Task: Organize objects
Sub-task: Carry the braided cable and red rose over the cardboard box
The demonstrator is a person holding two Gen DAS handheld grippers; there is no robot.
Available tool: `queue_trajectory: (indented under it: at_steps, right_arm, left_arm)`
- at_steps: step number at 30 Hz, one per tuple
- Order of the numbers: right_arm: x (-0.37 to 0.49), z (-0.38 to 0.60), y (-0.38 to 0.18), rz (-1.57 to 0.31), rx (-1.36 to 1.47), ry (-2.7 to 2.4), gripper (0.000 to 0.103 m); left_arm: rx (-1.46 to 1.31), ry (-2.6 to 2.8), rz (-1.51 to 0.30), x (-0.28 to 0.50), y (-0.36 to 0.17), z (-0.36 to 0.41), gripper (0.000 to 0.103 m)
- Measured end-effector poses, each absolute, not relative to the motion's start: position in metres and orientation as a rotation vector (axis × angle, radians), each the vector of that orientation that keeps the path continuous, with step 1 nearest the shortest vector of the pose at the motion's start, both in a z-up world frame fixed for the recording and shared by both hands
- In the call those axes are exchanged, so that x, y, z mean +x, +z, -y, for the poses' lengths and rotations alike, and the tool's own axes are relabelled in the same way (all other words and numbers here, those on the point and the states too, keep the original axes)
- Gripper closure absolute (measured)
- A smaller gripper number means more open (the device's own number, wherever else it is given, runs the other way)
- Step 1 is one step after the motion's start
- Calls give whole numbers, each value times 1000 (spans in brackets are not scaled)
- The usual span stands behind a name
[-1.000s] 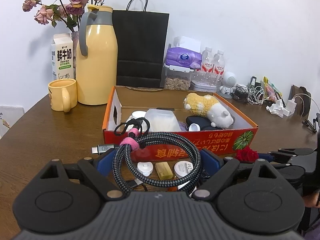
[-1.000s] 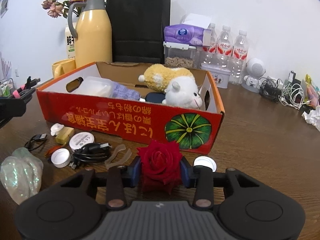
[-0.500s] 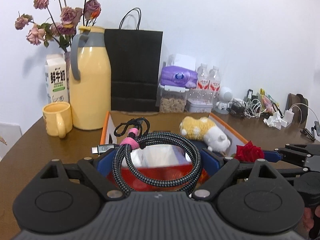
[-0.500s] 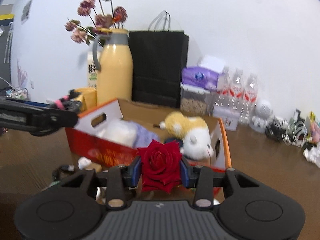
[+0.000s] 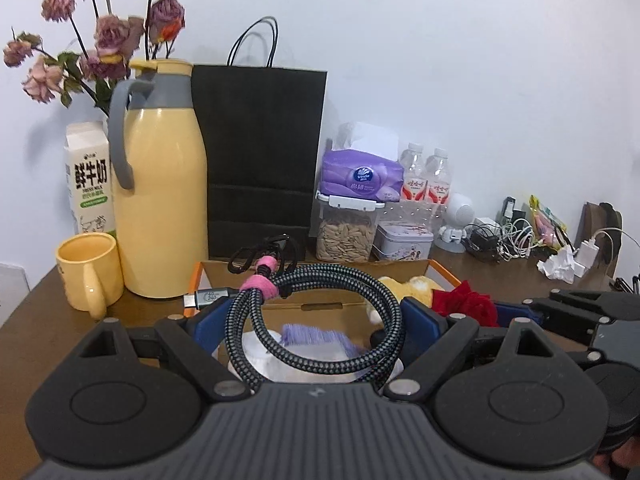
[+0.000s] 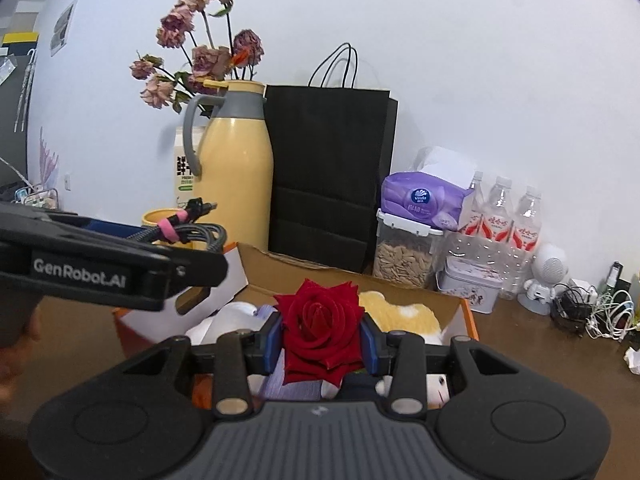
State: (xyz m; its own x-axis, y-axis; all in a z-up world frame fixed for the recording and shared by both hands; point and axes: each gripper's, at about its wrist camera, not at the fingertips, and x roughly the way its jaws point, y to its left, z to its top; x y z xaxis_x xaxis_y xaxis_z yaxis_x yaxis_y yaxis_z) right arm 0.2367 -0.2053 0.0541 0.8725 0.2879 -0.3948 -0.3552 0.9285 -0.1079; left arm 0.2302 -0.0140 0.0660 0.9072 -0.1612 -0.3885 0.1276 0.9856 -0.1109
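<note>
My left gripper (image 5: 316, 322) is shut on a coiled black braided cable (image 5: 384, 308) bound with a pink strap, its blue pads pressing the coil's two sides. It hangs over the orange cardboard box (image 5: 320, 266). My right gripper (image 6: 320, 340) is shut on a red rose (image 6: 320, 316), also above the box (image 6: 468, 316). Inside the box lie a yellow and white plush toy (image 6: 400, 316), a white bundle and a purple cloth. In the right wrist view the left gripper's arm (image 6: 100, 264) reaches in from the left with the cable (image 6: 188, 232).
Behind the box stand a yellow thermos (image 5: 160, 200), a yellow mug (image 5: 88, 276), a milk carton (image 5: 88, 184) and a black paper bag (image 5: 260, 160). A seed jar (image 5: 346, 236), tissues, bottles, a tin and tangled chargers (image 5: 500, 236) crowd the back right.
Both grippers have risen and moved forward from in front of the box to above it, each keeping its load. The small items on the table before the box have dropped out of view.
</note>
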Motion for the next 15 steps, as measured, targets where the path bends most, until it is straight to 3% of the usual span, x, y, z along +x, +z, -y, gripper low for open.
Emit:
queue_trajectory:
  at_steps: [15]
  right_arm:
    - [311,199,12,-495,-124,318,65]
  left_arm:
    - [-78,-110,-518,313,28,15,13]
